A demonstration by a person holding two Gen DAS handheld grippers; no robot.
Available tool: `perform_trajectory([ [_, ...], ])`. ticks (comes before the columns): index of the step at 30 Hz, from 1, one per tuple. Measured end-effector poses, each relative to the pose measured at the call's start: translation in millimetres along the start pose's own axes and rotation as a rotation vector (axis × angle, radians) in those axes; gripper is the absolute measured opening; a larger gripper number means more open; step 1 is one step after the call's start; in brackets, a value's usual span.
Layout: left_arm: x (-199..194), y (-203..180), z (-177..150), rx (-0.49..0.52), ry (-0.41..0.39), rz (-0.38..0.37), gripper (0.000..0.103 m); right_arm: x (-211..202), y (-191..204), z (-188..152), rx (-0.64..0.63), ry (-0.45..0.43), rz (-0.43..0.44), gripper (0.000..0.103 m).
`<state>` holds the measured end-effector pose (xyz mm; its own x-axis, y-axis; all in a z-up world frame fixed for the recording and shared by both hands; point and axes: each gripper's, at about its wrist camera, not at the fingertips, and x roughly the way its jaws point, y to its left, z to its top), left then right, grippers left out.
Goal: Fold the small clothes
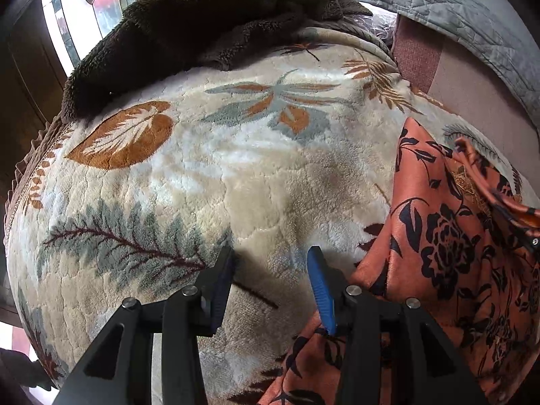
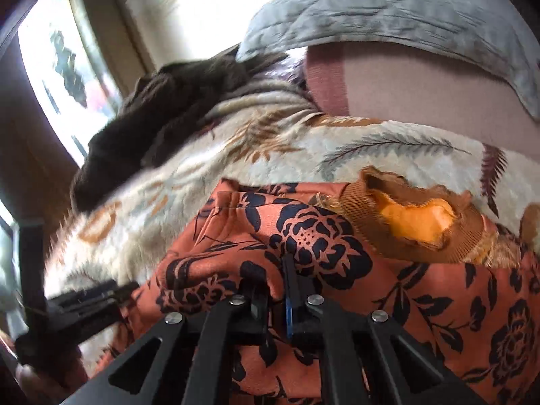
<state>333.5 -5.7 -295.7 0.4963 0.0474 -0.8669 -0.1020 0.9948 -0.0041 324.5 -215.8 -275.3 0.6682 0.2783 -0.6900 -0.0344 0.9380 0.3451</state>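
The small orange-red fleece garment with a black flower print lies on a plush cream blanket patterned with grey, rust and maroon leaves, which covers most of the left wrist view. In that view the garment fills the right and lower right of the frame, its edge running from mid right down to the bottom centre.

The left gripper sits at the bottom centre of its own view with its jaws parted and nothing between them; only bare blanket shows in the gap. Its right finger, with a blue pad, stands just beside the garment's edge, and the black left finger is over the blanket's grey fern leaf.

In the right wrist view the garment spreads across the lower half of the frame. The right gripper at bottom centre is clenched on a raised pinch of its printed fabric, the cloth bunching up on the left side of the fingers. A ribbed tan-brown collar with a bright orange lining opens at centre right, above the gripper. The left gripper shows blurred at the lower left edge of this view.

A dark brown fuzzy blanket is heaped at the top of the left wrist view, beyond the cream one. A grey quilted cover drapes over a pinkish cushion at the upper right. A bright window fills the upper left of the right wrist view.
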Motion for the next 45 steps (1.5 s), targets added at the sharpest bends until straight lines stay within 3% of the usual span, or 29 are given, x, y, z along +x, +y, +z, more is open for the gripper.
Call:
perform_trajectory([
  [4,-9.8,-5.5,0.5,0.012,-0.052,0.002,0.046,-64.2,-61.6,-1.4,0.298,-0.171,0.060,0.006],
  [7,-13.2,-14.3,-1.1,0.047,-0.075,0.022,0.046,-107.6,-117.6,-22.0,0.507,-0.251,0.067,0.006],
  [12,-8.0,-24.3,-5.2,0.067,-0.054,0.045,0.046,-140.8,-184.9,-72.0,0.739,-0.238,0.018,0.011],
  [15,-10.2,-25.1,-6.2,0.059,-0.062,0.049,0.046,-141.8,-196.7,-74.5,0.812,-0.247,0.100,0.013],
  [16,-9.9,-26.0,-6.2,0.061,-0.063,0.054,0.046,-135.7,-196.8,-67.0,0.819,-0.218,0.113,0.029],
  [17,-8.6,-26.8,-6.4,0.062,-0.059,0.059,0.046,-127.6,-193.4,-57.3,0.817,-0.177,0.117,0.069],
  [18,-6.5,-27.3,-6.4,0.059,-0.051,0.062,0.046,-120.5,-187.6,-45.4,0.809,-0.153,0.124,0.087],
  [19,-4.4,-27.9,-6.5,0.055,-0.041,0.065,0.046,-114.2,-179.7,-33.8,0.786,-0.165,0.129,0.094],
  [21,-1.4,-30.3,-6.2,0.058,-0.030,0.076,0.046,-97.6,-156.6,-5.7,0.685,-0.161,0.112,0.094],
  [24,0.0,-31.8,-6.0,0.062,-0.029,0.087,0.046,-54.8,-120.3,36.6,0.553,-0.042,0.030,0.092],
  [27,1.5,-32.0,-5.6,0.064,-0.025,0.088,0.046,-5.9,-92.8,70.5,0.461,0.072,-0.105,0.083],
  [30,2.9,-31.2,-3.6,0.062,-0.019,0.082,0.046,41.5,-78.9,77.8,0.401,0.226,-0.204,0.078],
  [32,4.2,-30.6,-2.6,0.063,-0.015,0.078,0.046,70.3,-71.5,66.1,0.380,0.359,-0.259,0.078],
  [33,5.1,-30.5,-1.6,0.065,-0.014,0.076,0.046,79.3,-65.7,60.7,0.358,0.385,-0.298,0.078],
  [34,5.6,-30.2,-1.2,0.065,-0.012,0.074,0.046,85.5,-61.9,56.1,0.325,0.396,-0.344,0.075],
  [35,5.6,-29.9,-1.2,0.065,-0.011,0.072,0.046,87.7,-58.6,51.5,0.292,0.407,-0.396,0.058],
  [36,5.2,-29.7,-1.7,0.065,-0.012,0.070,0.046,85.1,-58.4,47.5,0.267,0.403,-0.441,0.049],
  [38,4.0,-29.2,-2.3,0.067,-0.014,0.069,0.046,71.9,-62.6,42.2,0.264,0.383,-0.436,0.019],
  [39,3.2,-28.8,-2.6,0.065,-0.015,0.067,0.046,63.6,-67.9,38.5,0.281,0.383,-0.417,0.012],
  [40,2.4,-28.3,-2.8,0.063,-0.016,0.066,0.046,53.2,-74.5,35.0,0.309,0.374,-0.392,0.008],
  [45,-0.4,-24.6,-2.7,0.048,-0.018,0.058,0.046,-17.7,-97.7,1.3,0.408,0.265,-0.337,0.007],
])
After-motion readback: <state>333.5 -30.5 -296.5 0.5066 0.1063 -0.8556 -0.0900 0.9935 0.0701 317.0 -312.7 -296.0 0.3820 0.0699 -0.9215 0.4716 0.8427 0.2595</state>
